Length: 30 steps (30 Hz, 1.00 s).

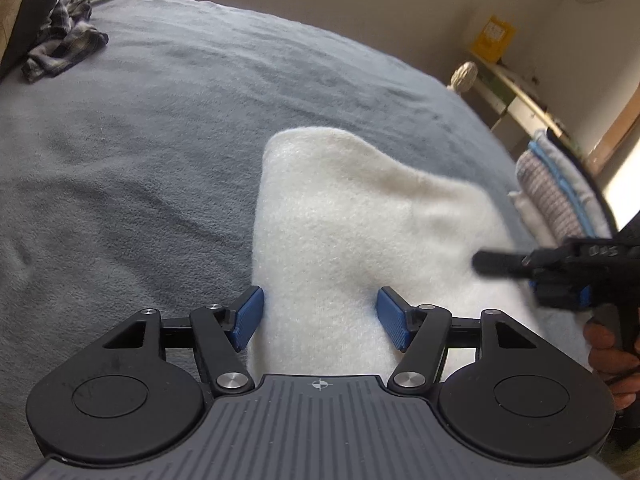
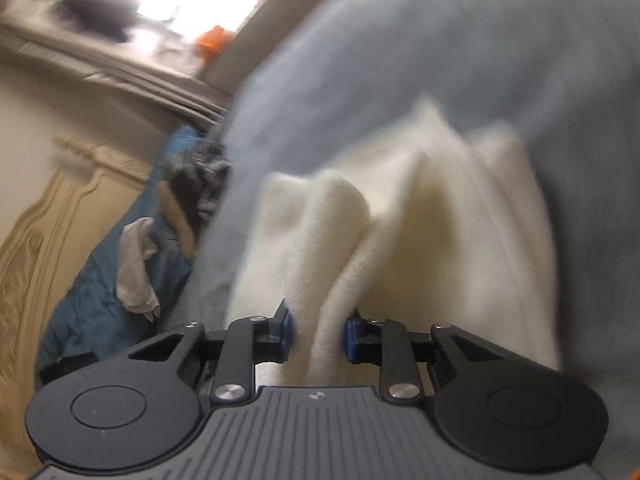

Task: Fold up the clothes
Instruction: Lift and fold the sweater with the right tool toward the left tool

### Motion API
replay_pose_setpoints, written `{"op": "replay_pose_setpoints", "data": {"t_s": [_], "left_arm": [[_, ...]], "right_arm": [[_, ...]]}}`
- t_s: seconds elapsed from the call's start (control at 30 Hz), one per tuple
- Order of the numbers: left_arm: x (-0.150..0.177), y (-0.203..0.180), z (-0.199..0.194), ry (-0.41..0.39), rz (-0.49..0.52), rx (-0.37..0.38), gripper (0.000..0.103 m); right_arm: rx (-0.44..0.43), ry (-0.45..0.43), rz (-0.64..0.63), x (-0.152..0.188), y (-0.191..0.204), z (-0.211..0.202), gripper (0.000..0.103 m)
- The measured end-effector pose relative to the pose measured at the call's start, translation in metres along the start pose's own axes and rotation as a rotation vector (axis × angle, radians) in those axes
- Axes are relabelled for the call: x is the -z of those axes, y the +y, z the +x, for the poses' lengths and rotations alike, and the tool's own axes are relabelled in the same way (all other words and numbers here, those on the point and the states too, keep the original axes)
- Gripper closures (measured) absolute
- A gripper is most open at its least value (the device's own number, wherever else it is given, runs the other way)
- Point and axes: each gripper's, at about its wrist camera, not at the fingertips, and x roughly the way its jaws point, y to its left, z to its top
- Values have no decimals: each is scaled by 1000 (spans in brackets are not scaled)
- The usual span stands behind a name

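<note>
Right gripper (image 2: 318, 334) pinches a ridge of the white fleece garment (image 2: 400, 216). Left gripper (image 1: 320, 318) stands open, straddling the garment's near edge. Folding appears barely begun; plaid clothes (image 1: 60, 40) lie well beyond the garment, unfolded.

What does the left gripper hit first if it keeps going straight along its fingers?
Most likely the white fleece garment: it fills the gap between the open jaws of the left gripper and runs on ahead. Past it lies only the grey blanket. Whether the pads already brush the fleece is unclear.
</note>
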Motion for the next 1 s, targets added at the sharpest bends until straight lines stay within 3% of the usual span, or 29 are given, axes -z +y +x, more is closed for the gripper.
{"op": "replay_pose_setpoints", "data": {"t_s": [0.13,0.33,0.47,0.6,0.73,0.93,1.0], "left_arm": [[-5,-10,3,-6,27,30,40],[0,-44,13,-21,198,29,35],[4,-60,20,-26,282,28,35],[14,-74,26,-43,391,0,34],[18,-75,26,-56,408,-12,33],[18,-73,23,-62,371,-15,33],[17,-72,22,-66,348,-14,33]], "right_arm": [[7,-43,-74,-14,5,-7,80],[37,-47,22,-23,-39,-7,81],[23,-103,-2,-21,-48,-24,81],[51,-72,68,-12,-80,-16,82],[34,-83,89,-9,-86,-17,81],[-18,-85,237,-3,-104,-41,64],[-29,-112,269,10,-106,-60,51]]}}
